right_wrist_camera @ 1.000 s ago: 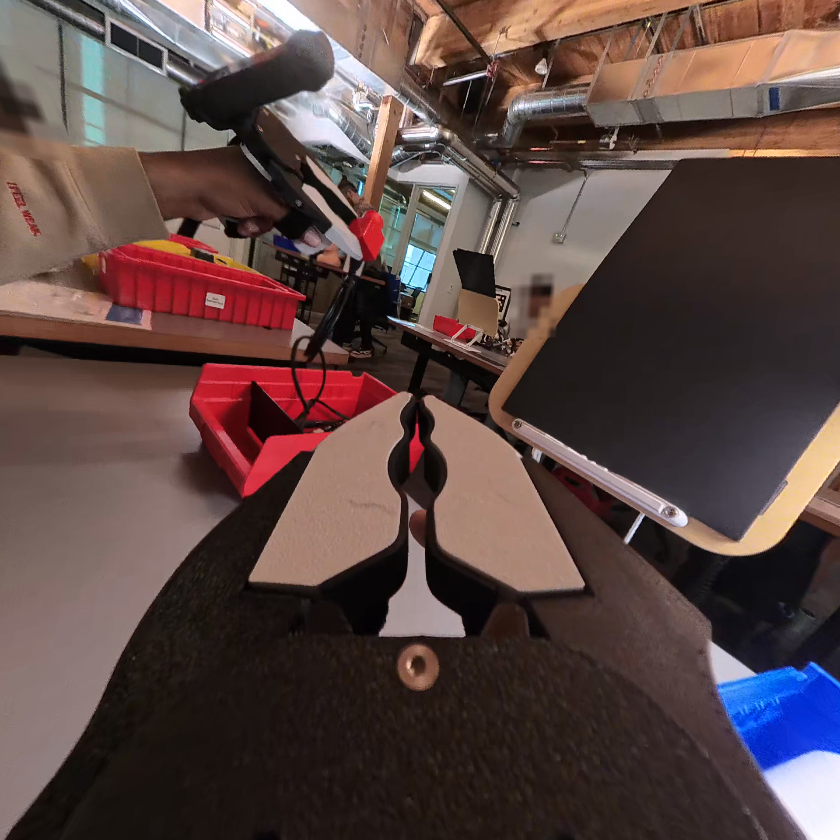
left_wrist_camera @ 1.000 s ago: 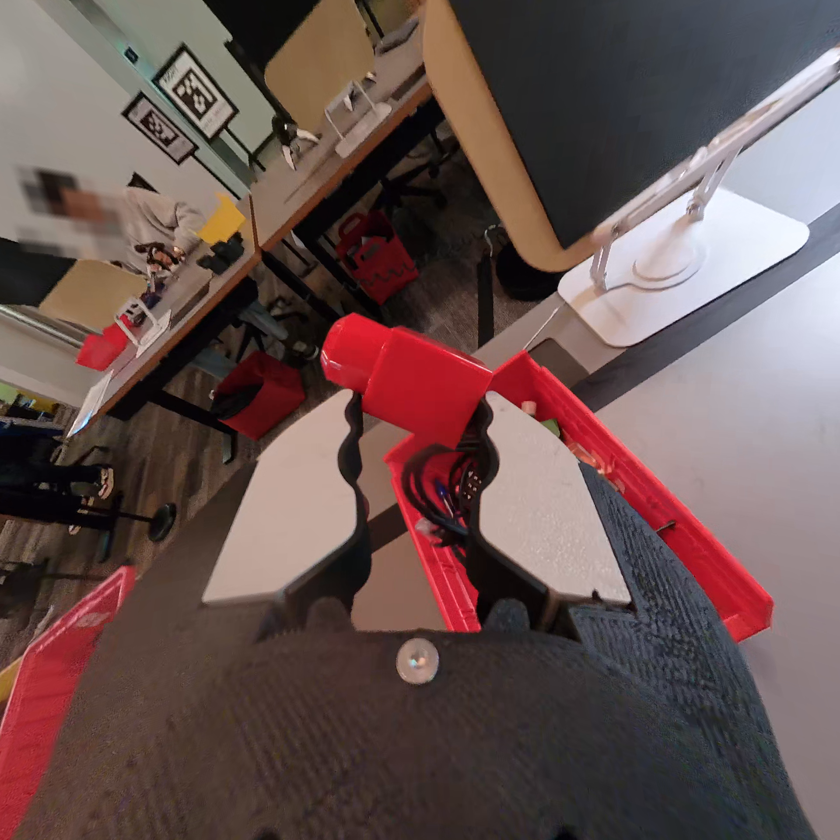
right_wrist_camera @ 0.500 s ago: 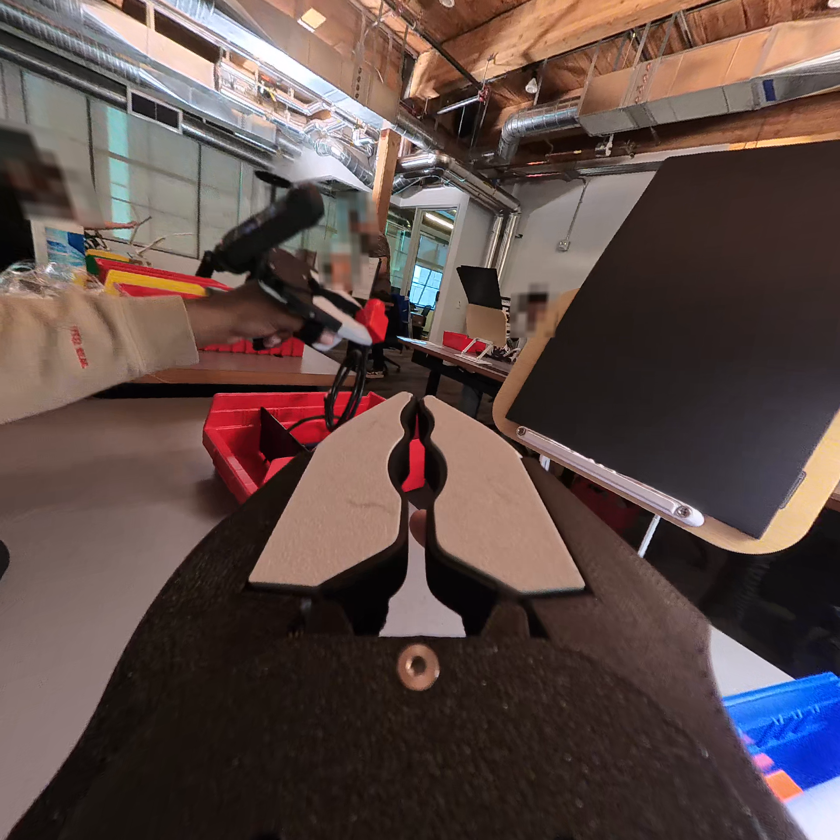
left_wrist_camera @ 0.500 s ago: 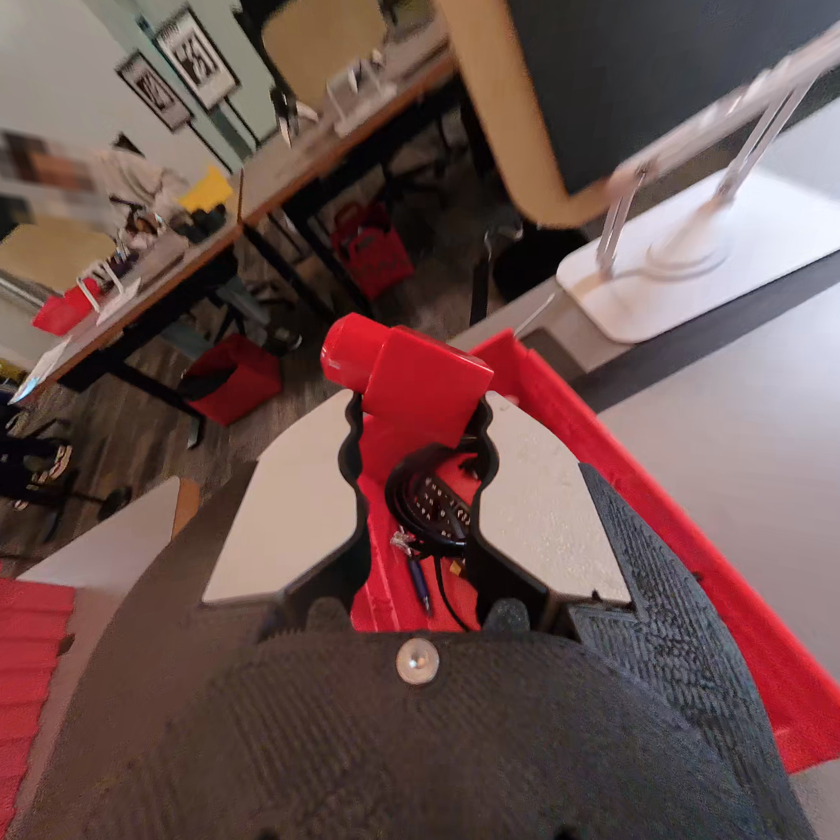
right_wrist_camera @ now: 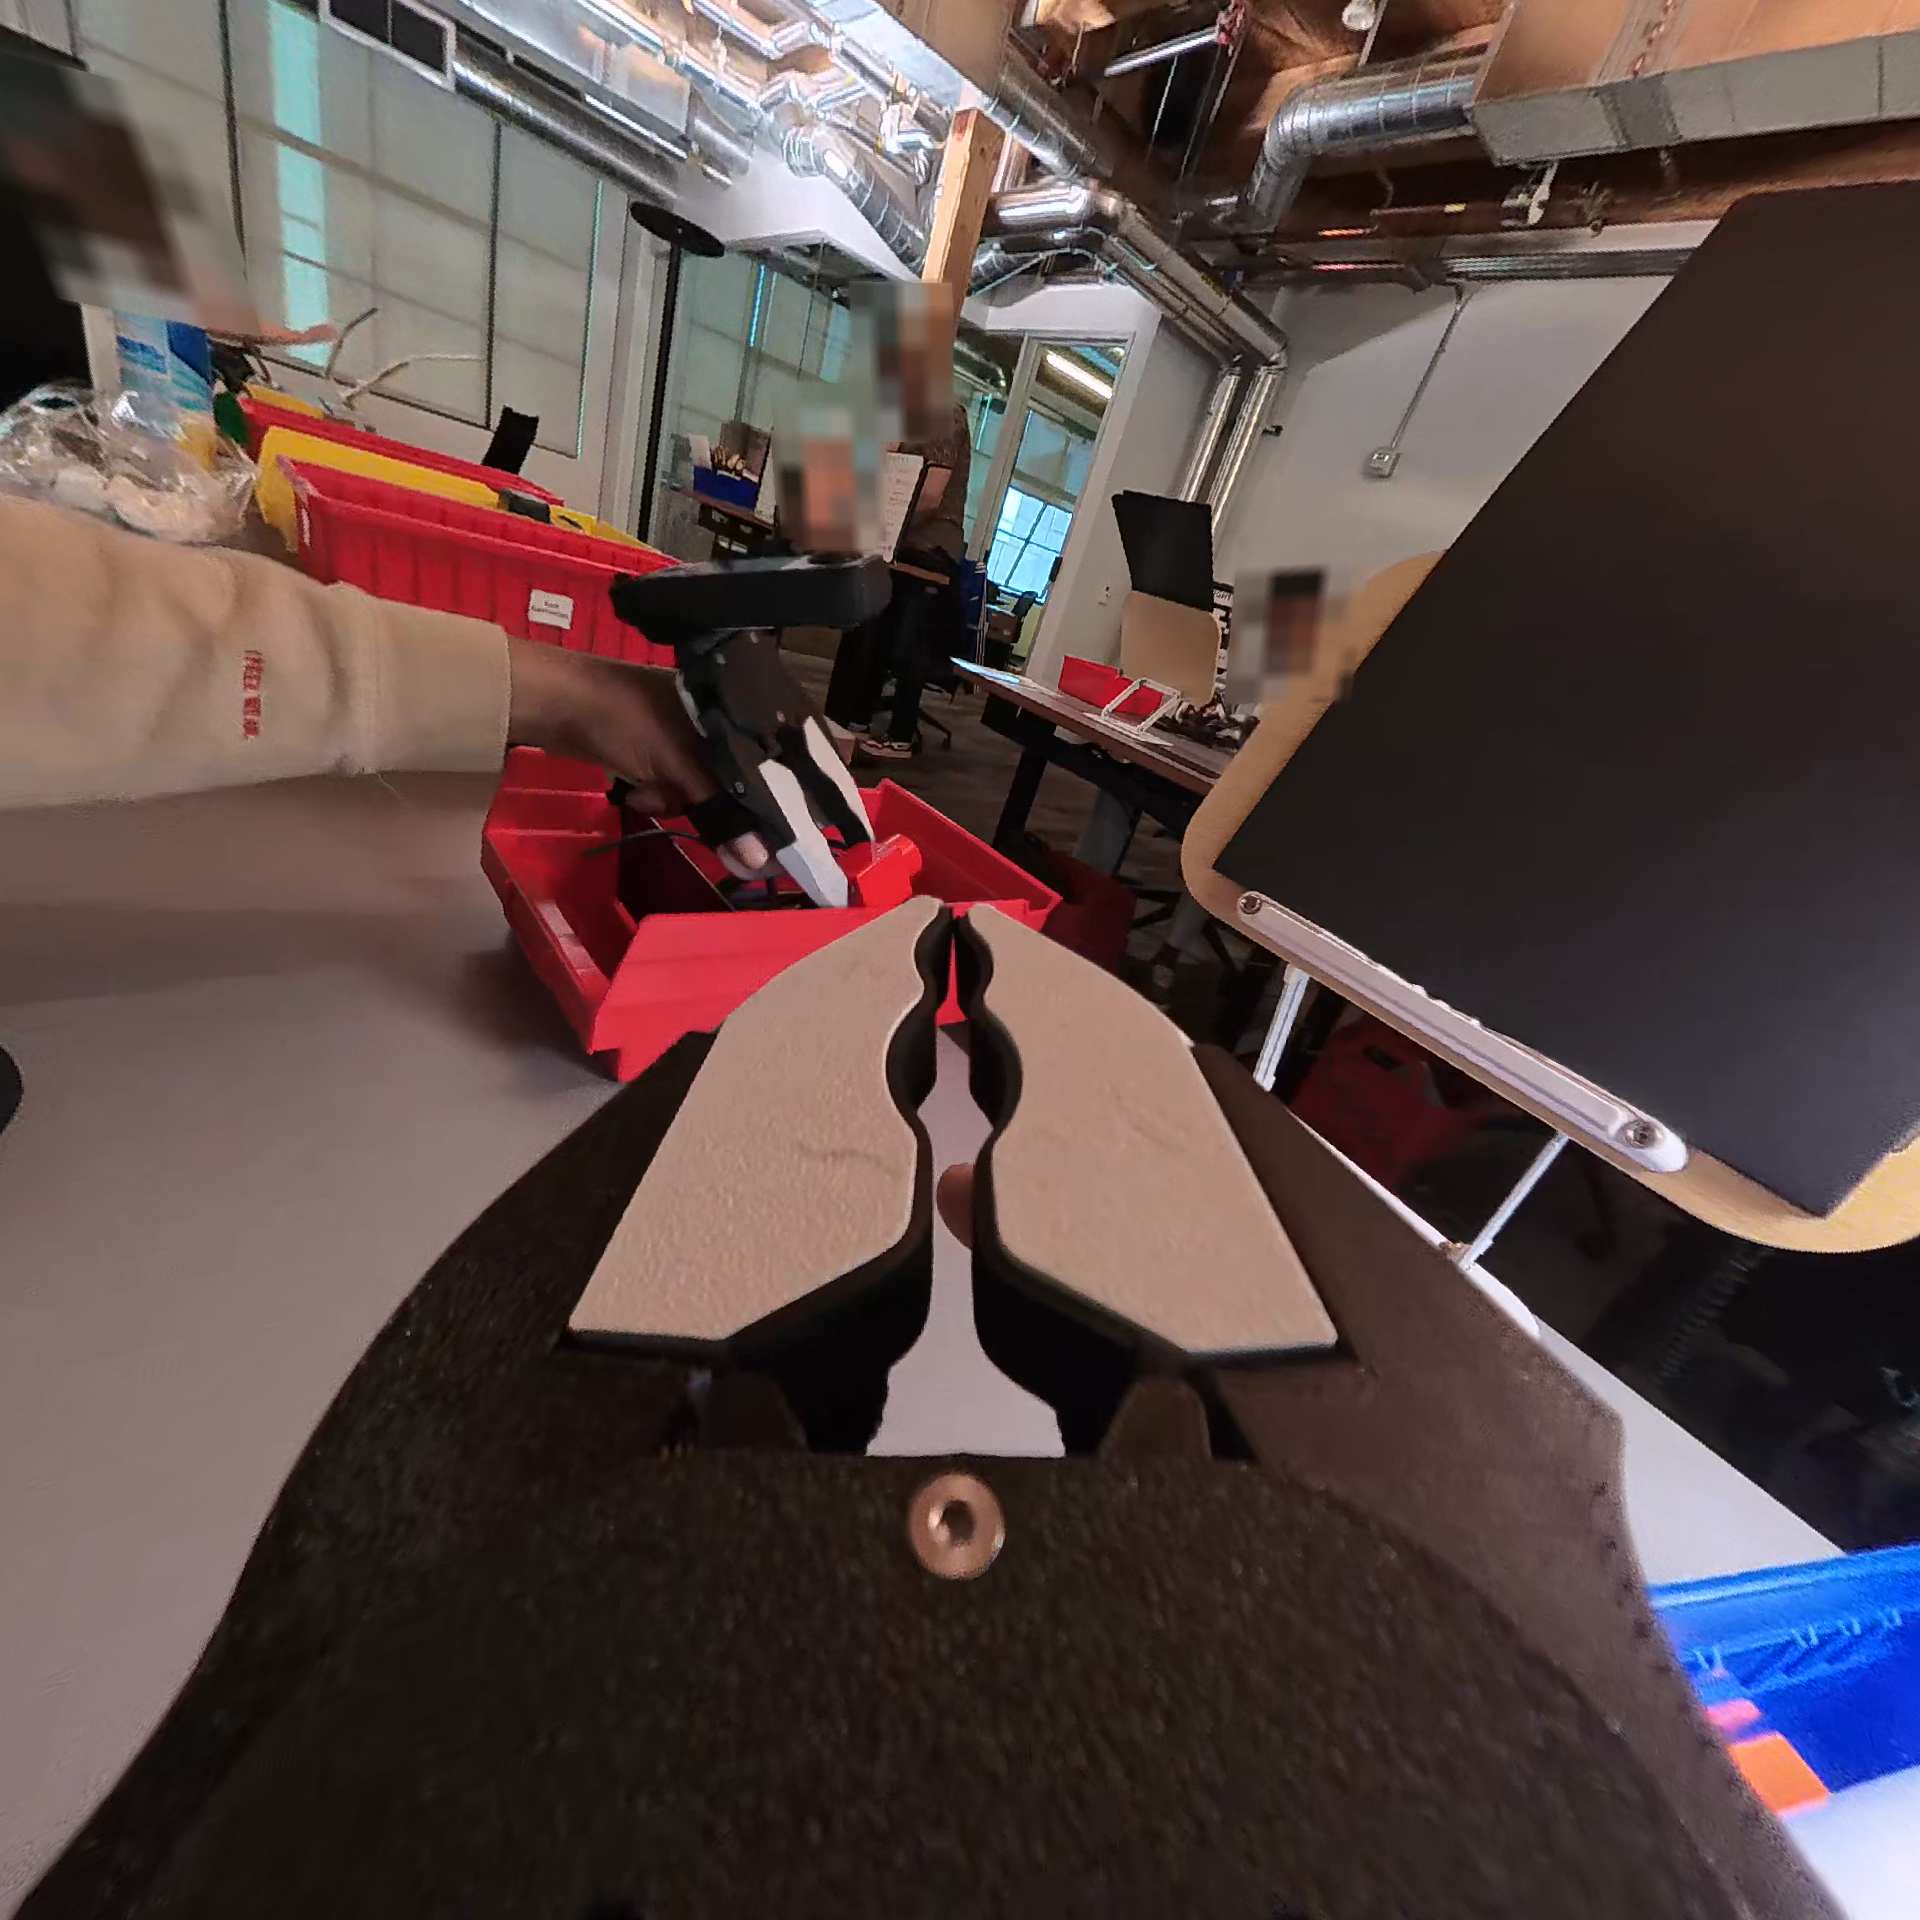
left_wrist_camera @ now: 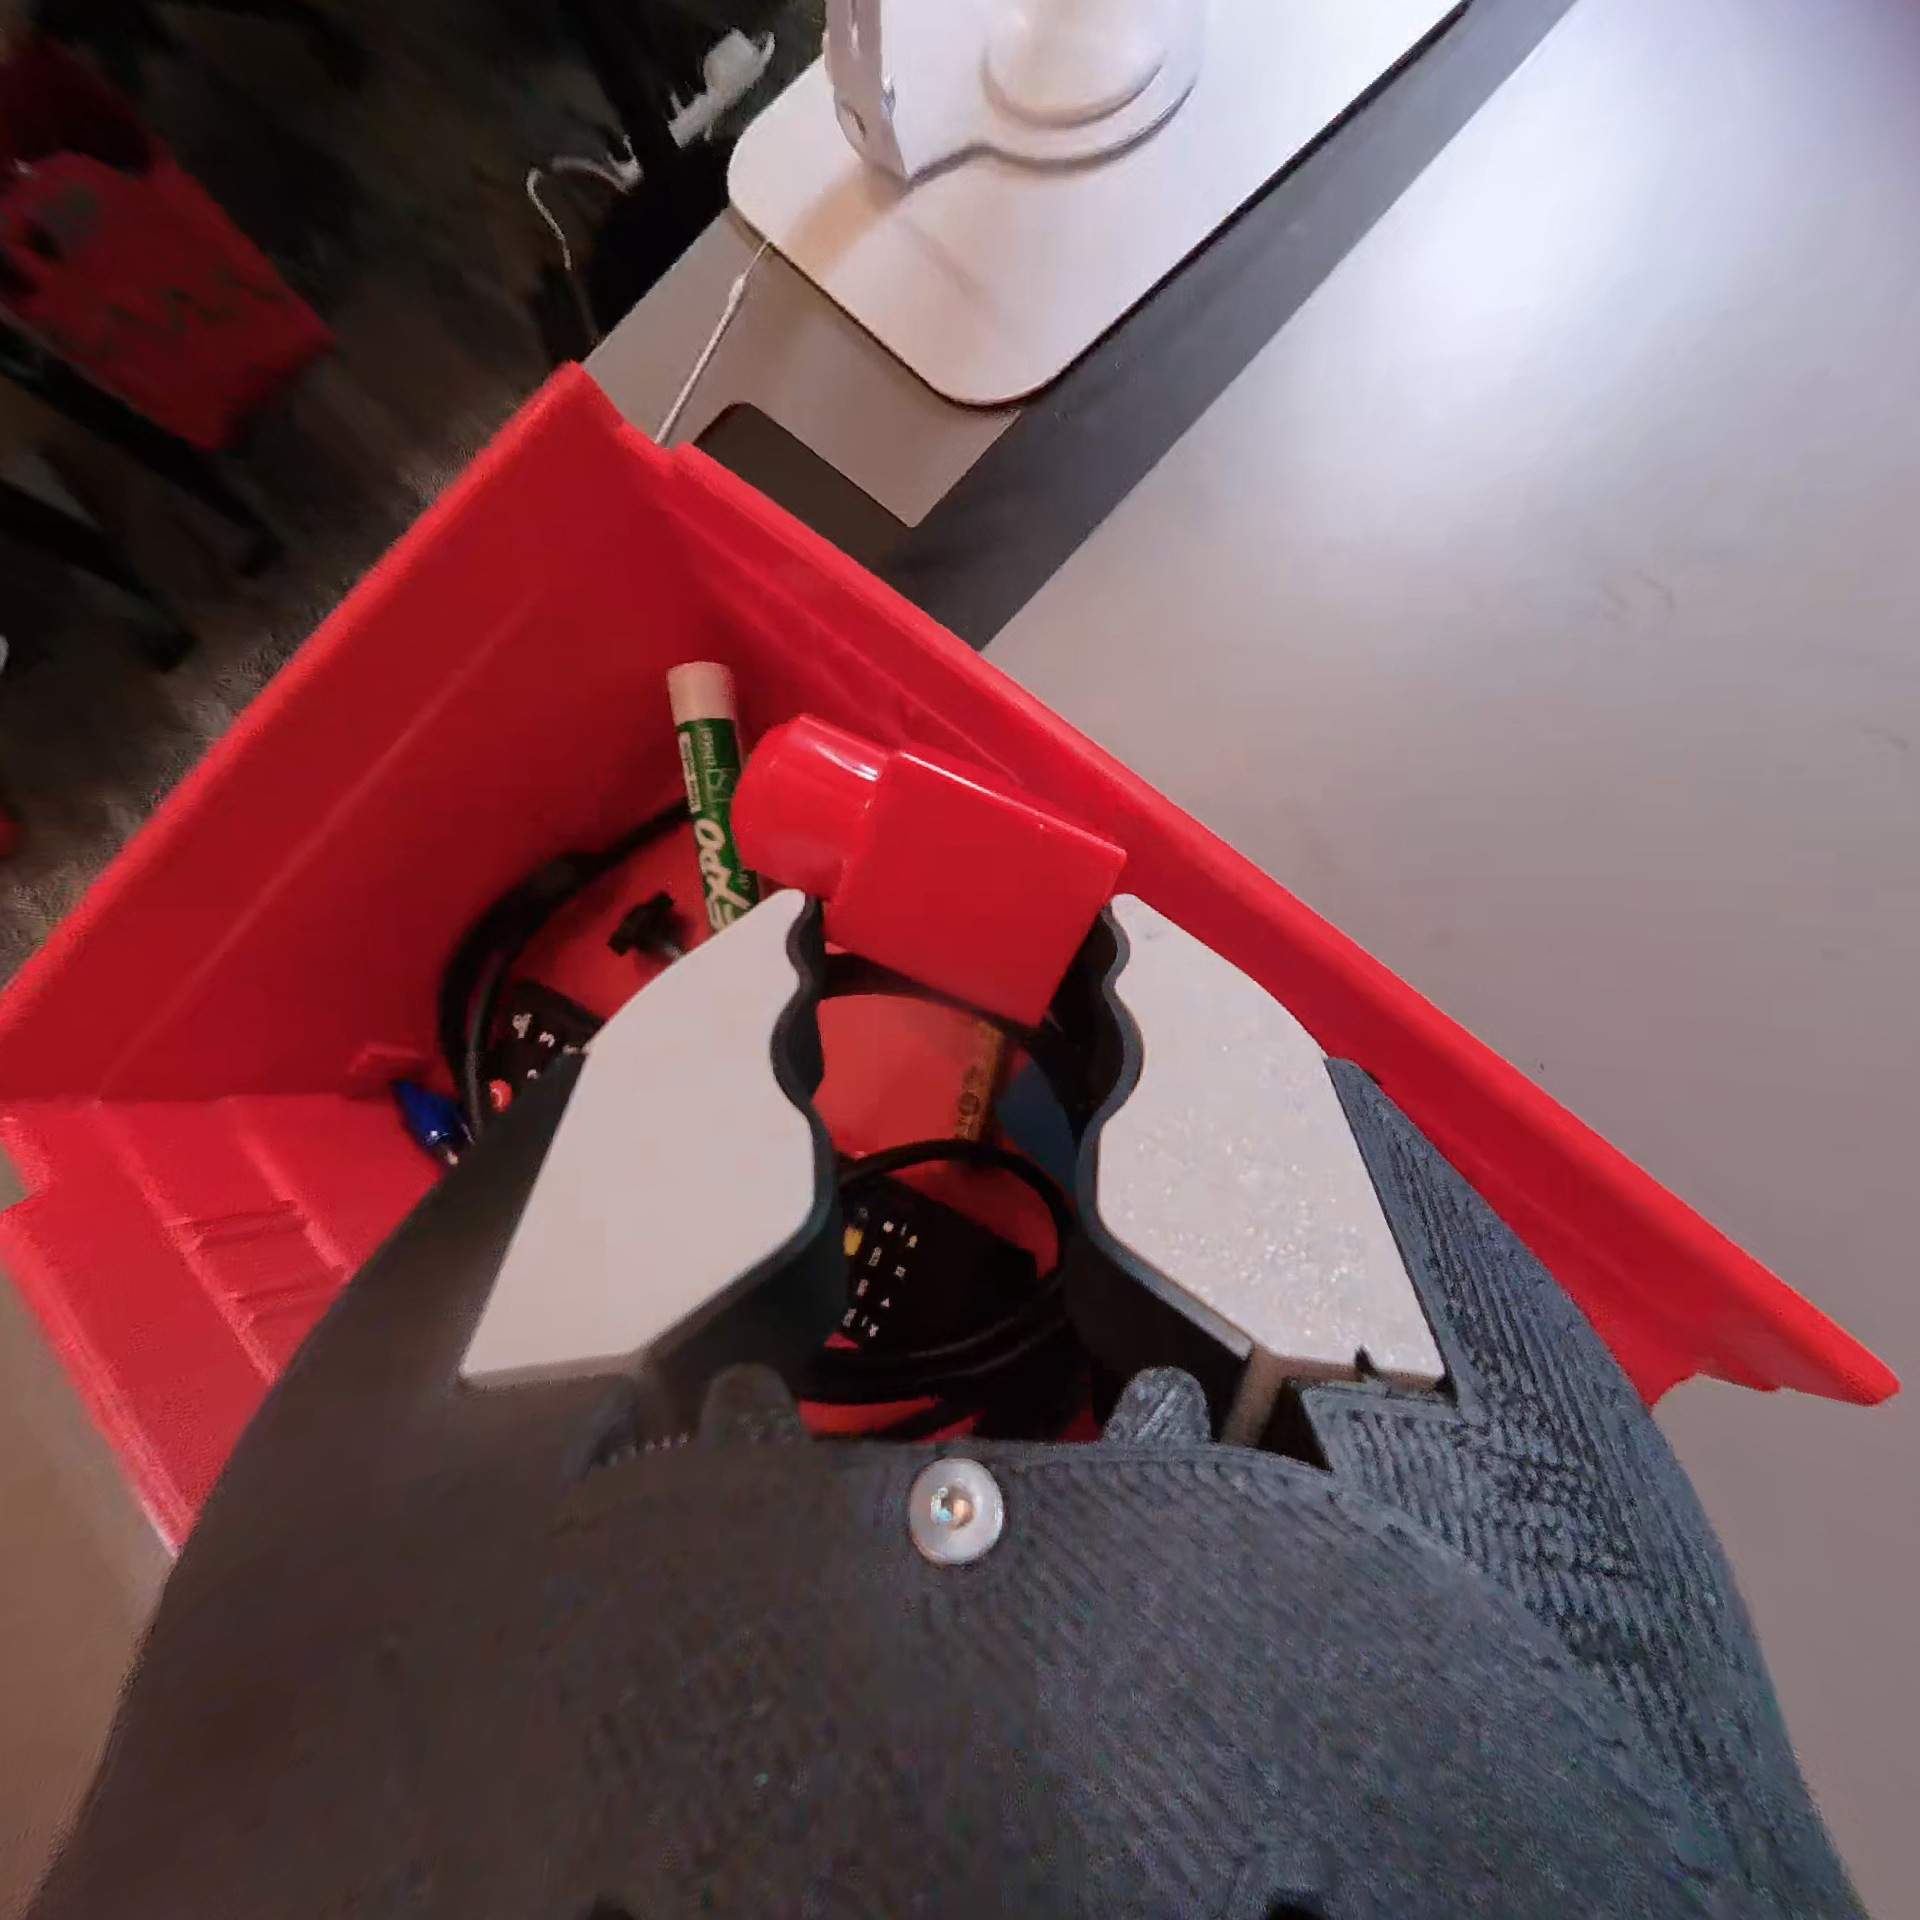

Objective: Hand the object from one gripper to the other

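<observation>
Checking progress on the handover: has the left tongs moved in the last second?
Yes. In the right wrist view the left tongs, holding the red object, came down from above the red bin into it.

Each black textured gripper (right_wrist_camera: 954,920) has grey finger plates, a silver screw (right_wrist_camera: 956,1526); cream sleeve (right_wrist_camera: 249,665).

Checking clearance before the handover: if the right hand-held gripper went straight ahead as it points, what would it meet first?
Probably the near wall of the red plastic bin, just beyond the shut right hand-held gripper; the left hand-held gripper is behind that, though depth is unclear.
</observation>
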A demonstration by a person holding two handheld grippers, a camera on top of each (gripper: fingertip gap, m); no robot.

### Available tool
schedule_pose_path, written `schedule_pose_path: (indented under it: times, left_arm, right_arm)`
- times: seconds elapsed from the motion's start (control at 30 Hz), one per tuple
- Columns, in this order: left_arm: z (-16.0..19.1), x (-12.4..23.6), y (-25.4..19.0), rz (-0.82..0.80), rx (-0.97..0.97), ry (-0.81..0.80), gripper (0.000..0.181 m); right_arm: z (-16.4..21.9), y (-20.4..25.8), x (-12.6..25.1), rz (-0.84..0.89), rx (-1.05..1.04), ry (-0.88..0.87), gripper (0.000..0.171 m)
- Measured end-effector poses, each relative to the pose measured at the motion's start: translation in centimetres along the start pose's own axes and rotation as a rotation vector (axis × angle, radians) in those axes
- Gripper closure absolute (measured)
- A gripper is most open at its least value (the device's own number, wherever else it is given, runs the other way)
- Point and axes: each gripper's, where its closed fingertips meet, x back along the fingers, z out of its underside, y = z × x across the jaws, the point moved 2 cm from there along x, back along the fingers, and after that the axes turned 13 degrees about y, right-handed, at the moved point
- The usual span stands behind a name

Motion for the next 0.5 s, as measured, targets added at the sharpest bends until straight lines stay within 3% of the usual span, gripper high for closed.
schedule_pose_path:
  times: [0.13, 0.3, 0.5]
  left_arm:
    - [-1.2, 0.3, 1.3, 0.035, 0.047, -0.002, 0.132]
    - [-3.0, 1.3, 4.0, -0.036, 0.085, -0.017, 0.132]
    - [-0.5, -1.8, 0.9, 0.131, -0.006, 0.216, 0.13]
  right_arm:
    - [0.4, 0.1, -0.1, 0.001, 0.032, 0.024, 0.171]
    - [0.8, -0.2, -0.2, -0.001, 0.048, 0.042, 0.171]
    - [1.1, -0.6, -0.1, 0.002, 0.053, 0.055, 0.171]
